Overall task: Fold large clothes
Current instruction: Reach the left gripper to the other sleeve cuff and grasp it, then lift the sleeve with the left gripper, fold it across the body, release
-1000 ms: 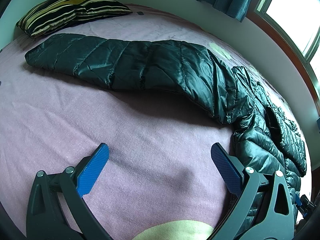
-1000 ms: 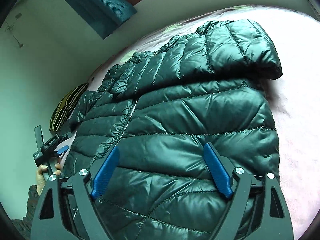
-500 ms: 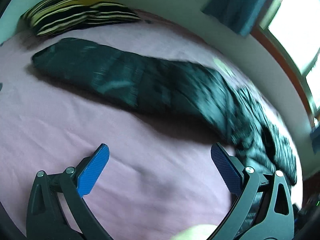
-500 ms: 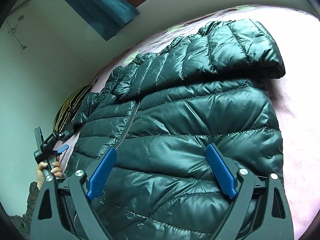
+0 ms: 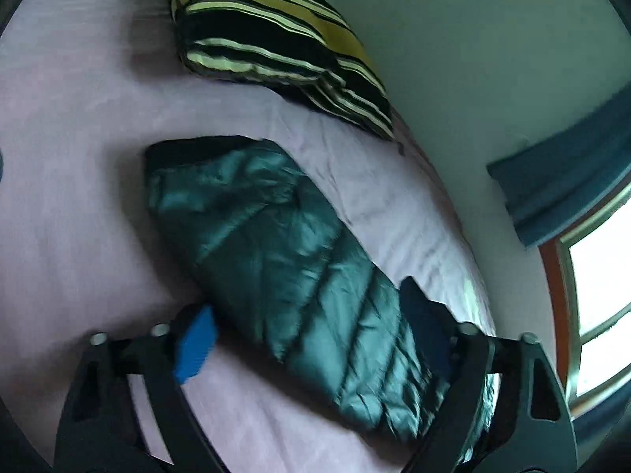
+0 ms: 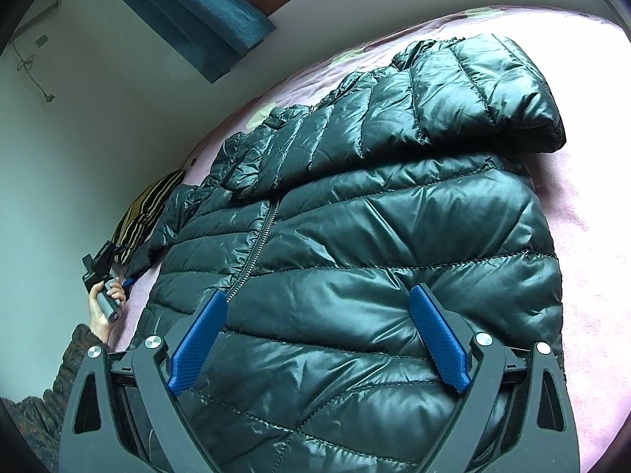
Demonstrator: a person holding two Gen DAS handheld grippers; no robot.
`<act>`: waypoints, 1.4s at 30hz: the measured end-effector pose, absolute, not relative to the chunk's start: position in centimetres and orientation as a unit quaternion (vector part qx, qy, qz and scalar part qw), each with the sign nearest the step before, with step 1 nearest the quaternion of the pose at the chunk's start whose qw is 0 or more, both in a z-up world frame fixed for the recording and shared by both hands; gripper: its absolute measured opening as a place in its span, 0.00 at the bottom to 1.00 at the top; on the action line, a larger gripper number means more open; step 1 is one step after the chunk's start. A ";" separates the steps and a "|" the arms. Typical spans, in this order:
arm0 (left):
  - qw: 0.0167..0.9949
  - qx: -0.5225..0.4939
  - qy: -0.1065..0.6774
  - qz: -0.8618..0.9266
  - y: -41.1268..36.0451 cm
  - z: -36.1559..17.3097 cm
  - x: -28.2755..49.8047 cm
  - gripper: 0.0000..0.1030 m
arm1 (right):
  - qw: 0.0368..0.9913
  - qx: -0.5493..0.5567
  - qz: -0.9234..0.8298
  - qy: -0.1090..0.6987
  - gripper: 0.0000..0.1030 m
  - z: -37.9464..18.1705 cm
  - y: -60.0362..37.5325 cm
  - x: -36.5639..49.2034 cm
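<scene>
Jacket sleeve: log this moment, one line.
left gripper: closing around jacket sleeve | right gripper: open over jacket body | bed: sleeve outstretched

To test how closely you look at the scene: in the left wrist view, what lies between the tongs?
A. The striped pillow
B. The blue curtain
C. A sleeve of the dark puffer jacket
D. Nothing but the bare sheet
C: the sleeve of the jacket runs down the sheet between the closing left tongs, while the pillow lies farther off by the wall and the curtain hangs at the window.
</scene>
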State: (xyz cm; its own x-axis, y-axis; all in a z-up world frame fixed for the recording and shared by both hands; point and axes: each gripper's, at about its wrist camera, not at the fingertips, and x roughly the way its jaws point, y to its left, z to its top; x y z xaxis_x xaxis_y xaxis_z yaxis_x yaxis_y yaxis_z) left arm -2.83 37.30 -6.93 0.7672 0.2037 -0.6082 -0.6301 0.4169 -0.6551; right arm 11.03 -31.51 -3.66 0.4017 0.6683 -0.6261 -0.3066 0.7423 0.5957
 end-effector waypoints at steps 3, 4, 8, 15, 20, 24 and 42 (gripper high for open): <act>0.804 -0.472 0.228 0.280 38.0 -7.3 -2.4 0.47 | 0.813 0.198 0.299 0.458 0.91 -3.7 -31.5 11.1; 0.802 -0.467 0.236 0.287 38.2 -7.2 -2.1 0.39 | 0.813 0.198 0.299 0.458 0.91 -3.7 -31.5 11.1; 0.803 -0.462 0.243 0.287 38.4 -6.9 -1.3 0.12 | 0.813 0.198 0.300 0.458 0.91 -3.6 -31.5 11.1; 0.855 -0.380 0.215 0.280 34.5 -1.5 0.1 0.06 | 0.813 0.200 0.301 0.456 0.91 -3.7 -31.5 11.1; 0.910 -0.296 0.187 0.222 27.5 4.4 3.0 0.06 | 0.813 0.200 0.301 0.456 0.91 -3.7 -31.5 11.1; 0.938 -0.256 0.182 0.150 20.7 7.4 5.9 0.06 | 0.813 0.200 0.302 0.456 0.91 -3.7 -31.6 11.2; 0.941 -0.131 0.300 -0.079 -10.4 4.5 17.5 0.06 | 0.812 0.204 0.304 0.454 0.91 -3.7 -31.9 11.2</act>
State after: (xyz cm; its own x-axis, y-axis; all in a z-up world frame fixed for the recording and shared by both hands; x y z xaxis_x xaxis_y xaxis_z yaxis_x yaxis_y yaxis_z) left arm 17.50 -10.36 4.51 0.8070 -0.2276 -0.5449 0.0699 0.9531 -0.2945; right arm 11.19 -31.88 -3.74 0.4021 0.6797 -0.6135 -0.3090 0.7315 0.6078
